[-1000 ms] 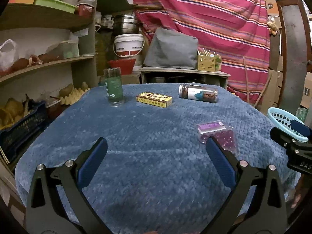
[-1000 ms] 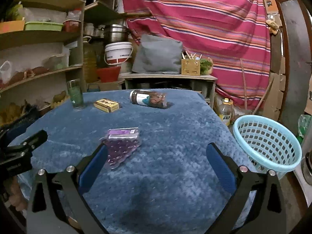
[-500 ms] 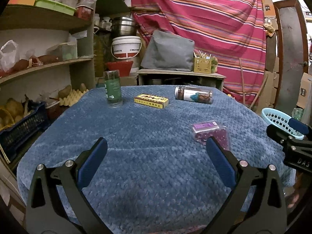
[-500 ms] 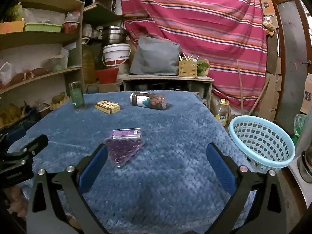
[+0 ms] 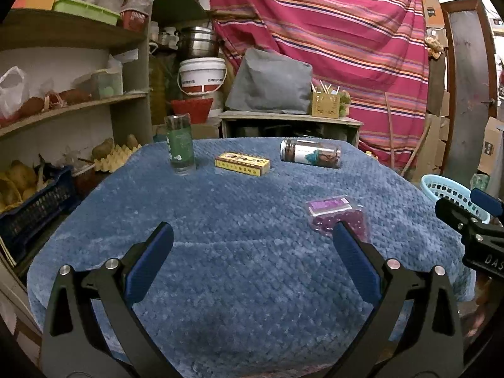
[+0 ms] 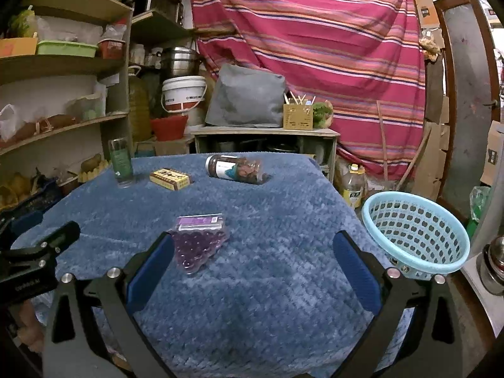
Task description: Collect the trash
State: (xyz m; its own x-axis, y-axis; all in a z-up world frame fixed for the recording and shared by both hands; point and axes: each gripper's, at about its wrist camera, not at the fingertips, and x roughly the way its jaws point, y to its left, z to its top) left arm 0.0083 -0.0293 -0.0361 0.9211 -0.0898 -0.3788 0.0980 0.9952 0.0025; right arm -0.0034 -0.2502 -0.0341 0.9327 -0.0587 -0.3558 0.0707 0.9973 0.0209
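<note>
The right gripper (image 6: 252, 249) is held wide apart and empty above a blue blanket (image 6: 283, 283). A purple bead pouch (image 6: 198, 239) is seen lying just beyond its left finger. Farther back, a green glass (image 6: 120, 163) stands upright, a yellow box (image 6: 171, 179) lies beside it, and a jar (image 6: 234, 168) lies on its side. A light blue basket (image 6: 415, 233) is seen off the blanket's right edge. The left gripper (image 6: 37, 252) is partly visible at the left.

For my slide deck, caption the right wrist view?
Open right gripper faces a purple bead packet on the blue tablecloth, basket alongside.
</note>
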